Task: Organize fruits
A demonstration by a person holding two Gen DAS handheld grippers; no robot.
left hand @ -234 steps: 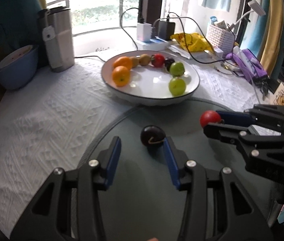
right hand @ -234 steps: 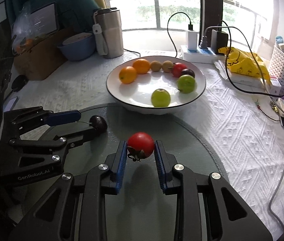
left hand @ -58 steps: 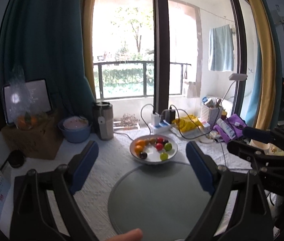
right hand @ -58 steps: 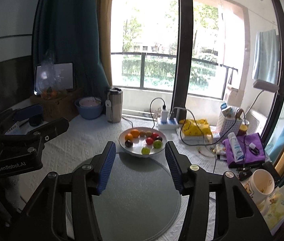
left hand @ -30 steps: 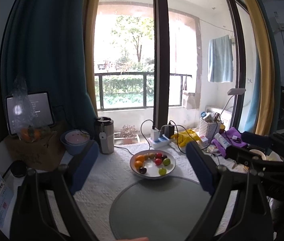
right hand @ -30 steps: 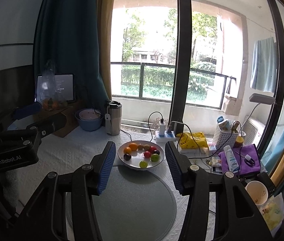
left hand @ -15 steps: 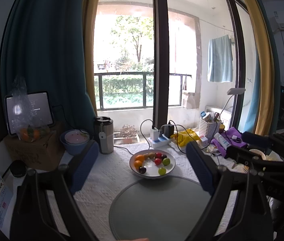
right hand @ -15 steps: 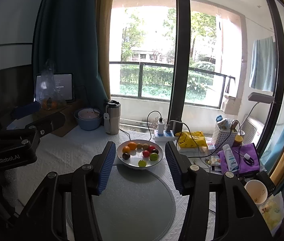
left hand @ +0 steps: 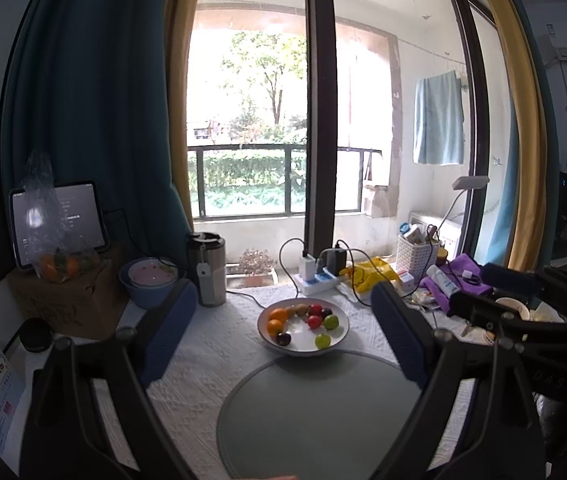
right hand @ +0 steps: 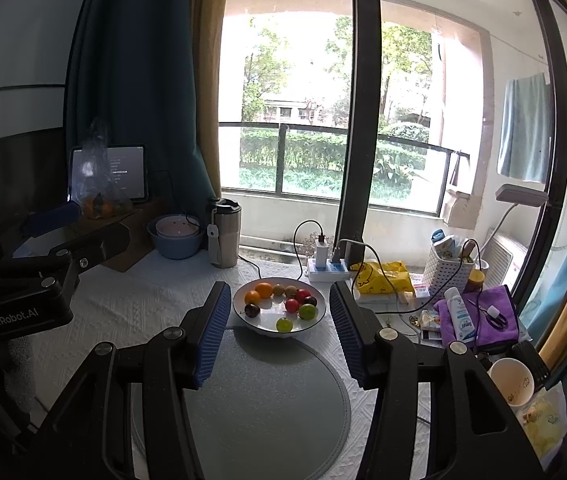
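Observation:
A white plate far ahead on the table holds several fruits: oranges, kiwis, red tomatoes, dark plums and green fruits. My left gripper is open and empty, held high and well back from the plate. My right gripper is open and empty too, also raised and back. Each gripper shows at the edge of the other's view.
A round grey mat lies in front of the plate. A steel tumbler, a blue bowl, a power strip with cables, a white basket and a purple cloth with a tube ring the table. A mug stands at the right.
Since 7.8 s ago the plum and tomato have gone from the mat into the plate, and both grippers have opened and pulled up and back. Over the last second little has moved.

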